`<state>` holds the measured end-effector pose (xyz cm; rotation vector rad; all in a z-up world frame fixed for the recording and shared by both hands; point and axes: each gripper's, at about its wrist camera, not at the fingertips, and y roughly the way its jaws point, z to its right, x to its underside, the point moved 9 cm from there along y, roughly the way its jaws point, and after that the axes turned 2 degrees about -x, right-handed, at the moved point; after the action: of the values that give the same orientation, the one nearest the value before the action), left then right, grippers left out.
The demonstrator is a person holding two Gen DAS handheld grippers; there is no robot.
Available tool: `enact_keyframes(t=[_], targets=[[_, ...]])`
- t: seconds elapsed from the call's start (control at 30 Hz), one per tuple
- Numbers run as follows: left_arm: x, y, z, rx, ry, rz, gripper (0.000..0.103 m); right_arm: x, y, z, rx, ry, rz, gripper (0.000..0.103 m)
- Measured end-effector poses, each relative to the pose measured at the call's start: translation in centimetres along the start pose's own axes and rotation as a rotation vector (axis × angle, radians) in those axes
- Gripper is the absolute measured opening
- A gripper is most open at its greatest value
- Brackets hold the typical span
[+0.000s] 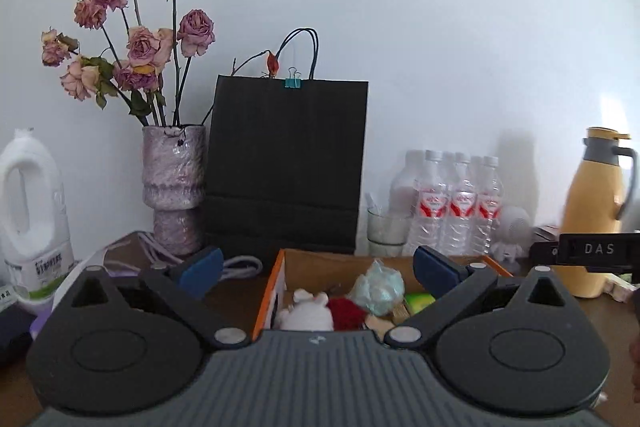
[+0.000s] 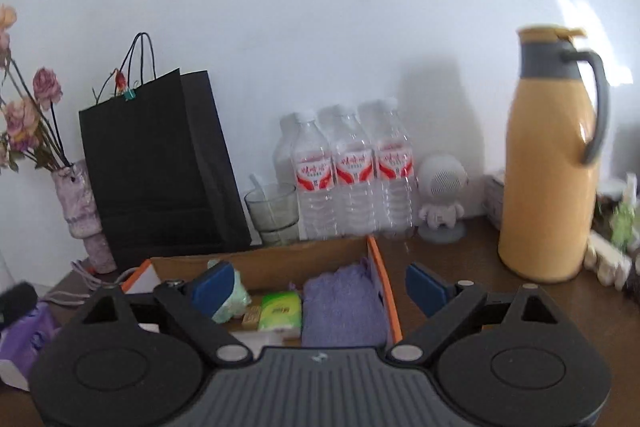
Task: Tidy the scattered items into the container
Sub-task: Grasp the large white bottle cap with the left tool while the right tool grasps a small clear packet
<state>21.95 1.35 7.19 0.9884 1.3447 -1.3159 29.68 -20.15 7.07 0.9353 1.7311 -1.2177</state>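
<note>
So it's a dark brown wooden table [image 2: 460,267] pushed up against a plain white wall [image 2: 320,7], and the back edge is pretty crowded. From left to right there's a white detergent jug [image 1: 34,211], a purple vase [image 1: 174,187] of dried-out roses [image 1: 140,15], a black paper bag [image 1: 286,163] with a teal binder clip [image 1: 293,83] on top, a glass [image 2: 274,213], three water bottles [image 2: 354,167], a little white astronaut figure [image 2: 442,195] and a yellow thermos jug [image 2: 550,155].

The container is a cardboard box [image 2: 280,259] with orange edges, sitting mid-table right in front of both grippers. Inside: a white plush toy [image 1: 308,311] with something red and fuzzy [image 1: 346,313] touching it, a crumpled pale green bag [image 1: 378,287], a green tissue pack [image 2: 281,311] and a folded purple towel [image 2: 342,303] against the right wall.

The left gripper [image 1: 318,267] has its fingers spread wide with nothing between them, straddling the box's left wall. Same for the right gripper [image 2: 320,283], released and straddling the box's right wall.

A purple tissue pack [image 2: 24,339] lies outside, left of the box, near a white cable [image 1: 240,263]. Right of the box the tabletop is bare up to the thermos.
</note>
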Motion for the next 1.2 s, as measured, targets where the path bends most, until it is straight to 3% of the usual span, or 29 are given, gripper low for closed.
enact_keyframes(t=[0.1, 0.2, 0.3, 0.5, 0.7, 0.93, 1.03, 1.1, 1.17, 1.2], targets=[[2.6, -3.5, 0.0, 0.015, -0.001, -0.047, 0.103, 3.0, -2.4, 0.4, 0.005, 0.033, -0.030, 0.093], [5.8, -7.0, 0.8, -0.052, 0.118, -0.089, 0.103, 7.0, -4.6, 0.4, -0.016, 0.072, -0.089, 0.093], [7.8, -10.3, 1.7, -0.058, 0.227, -0.082, 0.103, 10.6, -6.1, -0.5, -0.007, 0.030, -0.178, 0.093], [10.1, -14.0, 1.5, -0.034, 0.218, -0.124, 0.103, 14.0, -12.8, -3.0, -0.040, -0.100, -0.111, 0.093], [11.4, -12.7, 3.3, -0.004, 0.232, -0.165, 0.103, 16.0, -15.6, -3.1, -0.039, -0.112, -0.101, 0.092], [11.4, -10.1, 3.3, 0.038, 0.217, -0.206, 0.103, 14.8, -13.3, -0.9, 0.010, -0.078, -0.113, 0.092], [9.7, -6.6, 3.8, 0.065, 0.260, -0.167, 0.103, 13.3, -10.9, -0.6, 0.036, -0.089, -0.104, 0.091], [9.0, -3.6, 4.3, 0.096, 0.285, -0.172, 0.103, 11.6, -9.1, -1.1, 0.011, -0.088, -0.074, 0.085], [8.9, -0.5, 4.5, 0.120, 0.268, -0.222, 0.102, 10.3, -7.0, -1.9, -0.049, -0.086, -0.085, 0.058], [9.2, 0.9, 4.6, 0.136, 0.258, -0.258, 0.098, 9.9, -6.0, -2.3, -0.072, -0.089, -0.103, 0.053]])
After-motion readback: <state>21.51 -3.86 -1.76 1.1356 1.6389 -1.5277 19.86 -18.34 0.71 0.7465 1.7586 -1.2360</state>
